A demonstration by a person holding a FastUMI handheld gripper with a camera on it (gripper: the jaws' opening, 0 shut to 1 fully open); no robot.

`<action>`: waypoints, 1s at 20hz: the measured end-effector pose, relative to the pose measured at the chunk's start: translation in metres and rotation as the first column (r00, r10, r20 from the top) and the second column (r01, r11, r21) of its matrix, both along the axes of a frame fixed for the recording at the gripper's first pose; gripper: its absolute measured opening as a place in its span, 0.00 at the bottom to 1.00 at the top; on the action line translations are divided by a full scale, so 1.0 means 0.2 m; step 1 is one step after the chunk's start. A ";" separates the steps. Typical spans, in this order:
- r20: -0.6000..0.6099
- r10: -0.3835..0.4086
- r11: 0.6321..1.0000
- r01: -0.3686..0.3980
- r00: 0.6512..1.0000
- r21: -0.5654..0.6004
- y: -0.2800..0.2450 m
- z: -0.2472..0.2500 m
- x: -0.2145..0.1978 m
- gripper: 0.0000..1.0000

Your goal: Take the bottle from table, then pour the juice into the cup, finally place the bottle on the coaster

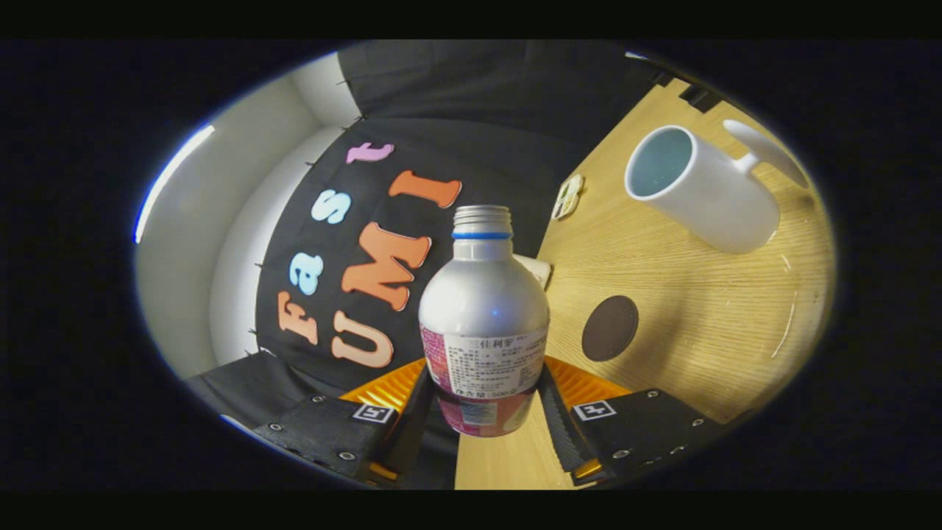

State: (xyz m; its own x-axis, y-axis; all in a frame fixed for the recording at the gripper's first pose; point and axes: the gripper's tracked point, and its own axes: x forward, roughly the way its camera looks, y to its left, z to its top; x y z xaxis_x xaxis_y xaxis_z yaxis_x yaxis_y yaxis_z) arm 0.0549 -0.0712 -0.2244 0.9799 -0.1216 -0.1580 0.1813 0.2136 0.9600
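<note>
Your hand-held gripper (486, 401) has both fingers pressed on the lower body of the bottle (483, 324), one each side of the label. The whole view is rolled over, so the bottle is lifted and tilted against the table (699, 324). Cap is off; the threaded neck is open.

The cup (699, 188) stands on the table well beyond the fingers and off to the right, mouth clear, nothing visible inside. The coaster (610, 327) lies nearer, between bottle and cup, apart from both.

Risks, as I judge them:
- The neck is nowhere near the cup's mouth. Tip further here and juice lands on the table or the coaster.
- Grip sits low on a smooth metal body. As you tilt, the bottle may pivot or slide between the fingers.
- Bring the neck in too low and it can knock the cup's rim and shove the cup.
- Liquid level can't be seen, so the flow may start abruptly.
</note>
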 end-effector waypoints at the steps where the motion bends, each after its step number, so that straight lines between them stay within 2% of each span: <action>1: 0.005 -0.015 0.999 0.015 1.000 0.031 -0.02 0.00 0.01 0.73; 9: 0.012 -0.094 0.974 0.090 0.995 0.206 -0.10 -0.01 0.03 0.73; 20: 0.036 -0.194 0.906 0.165 0.980 0.390 -0.21 0.01 -0.05 0.73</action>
